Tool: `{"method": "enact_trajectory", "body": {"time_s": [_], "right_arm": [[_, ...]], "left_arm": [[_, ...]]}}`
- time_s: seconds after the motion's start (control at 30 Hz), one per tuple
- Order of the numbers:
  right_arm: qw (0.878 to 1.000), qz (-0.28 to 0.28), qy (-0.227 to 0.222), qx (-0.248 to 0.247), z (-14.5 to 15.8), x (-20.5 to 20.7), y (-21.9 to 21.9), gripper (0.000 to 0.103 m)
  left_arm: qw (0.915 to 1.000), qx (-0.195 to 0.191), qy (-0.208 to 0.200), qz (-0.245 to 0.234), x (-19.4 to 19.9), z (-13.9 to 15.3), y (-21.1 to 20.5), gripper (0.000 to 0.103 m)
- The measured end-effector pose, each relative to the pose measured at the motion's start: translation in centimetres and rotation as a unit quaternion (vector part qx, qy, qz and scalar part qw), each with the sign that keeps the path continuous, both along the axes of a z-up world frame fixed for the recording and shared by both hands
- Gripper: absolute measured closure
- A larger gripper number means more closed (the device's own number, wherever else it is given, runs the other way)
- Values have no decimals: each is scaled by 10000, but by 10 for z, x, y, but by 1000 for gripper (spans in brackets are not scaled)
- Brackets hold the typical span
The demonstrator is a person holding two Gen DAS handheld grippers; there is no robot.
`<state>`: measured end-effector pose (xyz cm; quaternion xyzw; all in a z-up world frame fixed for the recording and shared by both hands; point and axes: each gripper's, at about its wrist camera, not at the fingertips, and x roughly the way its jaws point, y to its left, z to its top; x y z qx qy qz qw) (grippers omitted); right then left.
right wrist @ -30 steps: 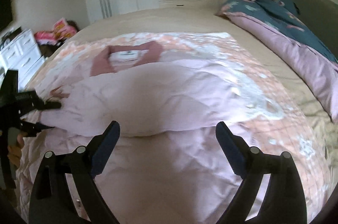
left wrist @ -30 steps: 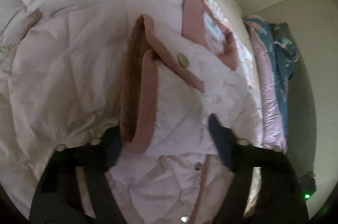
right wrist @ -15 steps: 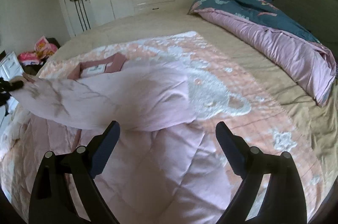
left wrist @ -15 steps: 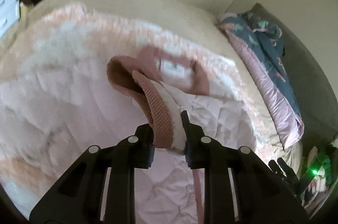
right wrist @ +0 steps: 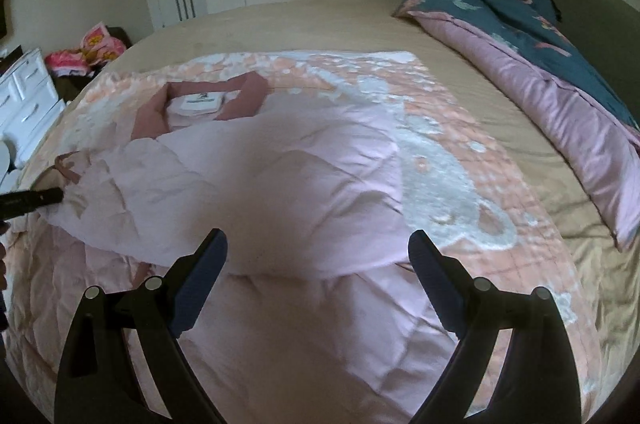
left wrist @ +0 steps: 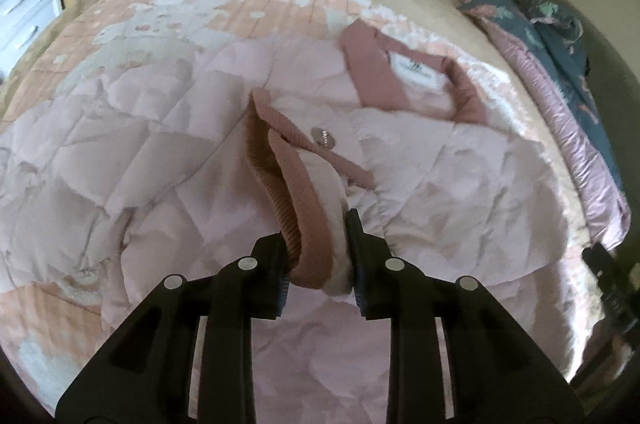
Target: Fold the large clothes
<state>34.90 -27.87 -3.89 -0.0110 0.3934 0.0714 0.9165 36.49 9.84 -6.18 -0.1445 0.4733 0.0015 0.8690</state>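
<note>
Step in hand, as I read it: sleeve fold on the pale pink quilted puffer jacket [left wrist: 420,183], which lies spread on a peach-and-white patterned quilt [left wrist: 168,7] on the near part of the bed, dusty-rose collar [left wrist: 376,71] toward the far side.

Left gripper [left wrist: 318,256]: clamped on the ribbed dusty-rose sleeve cuff [left wrist: 296,207]. Cuff is pinched between both pads, though the jaws are easing apart slightly at this moment. The right wrist view shows the sleeve [right wrist: 132,199] drawn out toward the left edge of the jacket, with the left gripper's tip [right wrist: 32,201] at its end.

Right gripper [right wrist: 318,264]: jaws wide apart, nothing between them, hovering over the near part of the jacket body. No contact visible.

Elsewhere: rolled teal-and-pink floral duvet [right wrist: 540,35] along the right edge of the bed, well apart from the jacket.

Next move, my judgement:
- carry the cuff across the chest and lay the sleeve flat on the jacket body
- keep the pinch until the cuff is down; the puffy fabric looks springy and may slide out
- right gripper could pin the body or shoulder seam so the jacket doesn't drag
- other sleeve and the lengthwise fold appear not yet done
</note>
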Motion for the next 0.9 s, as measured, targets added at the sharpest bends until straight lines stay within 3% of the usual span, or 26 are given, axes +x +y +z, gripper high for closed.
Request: {"method": "enact_trajectory", "body": {"time_s": [0.2, 0.4, 0.53, 0.67, 0.8, 0.9], "right_arm": [[9994, 122, 315, 67, -15, 25, 15, 12], [9941, -164, 1063, 114, -58, 52, 7, 7], [9931, -277, 1104, 280, -73, 55, 0, 6], [9932, -345, 1095, 211, -69, 50, 3, 5], [9939, -332, 995, 333, -57, 34, 6, 5], [9937, -292, 897, 612, -46, 20, 6, 5]], "left_arm": [[9999, 42, 124, 44, -2, -17, 4, 82], [9997, -41, 208, 129, -5, -29, 8, 75], [9997, -32, 181, 128, -10, -29, 7, 70], [9997, 63, 183, 153, -15, -24, 4, 67], [9996, 153, 173, 151, -24, -15, 2, 51], [9992, 278, 166, 230, -34, -8, 0, 26]]}}
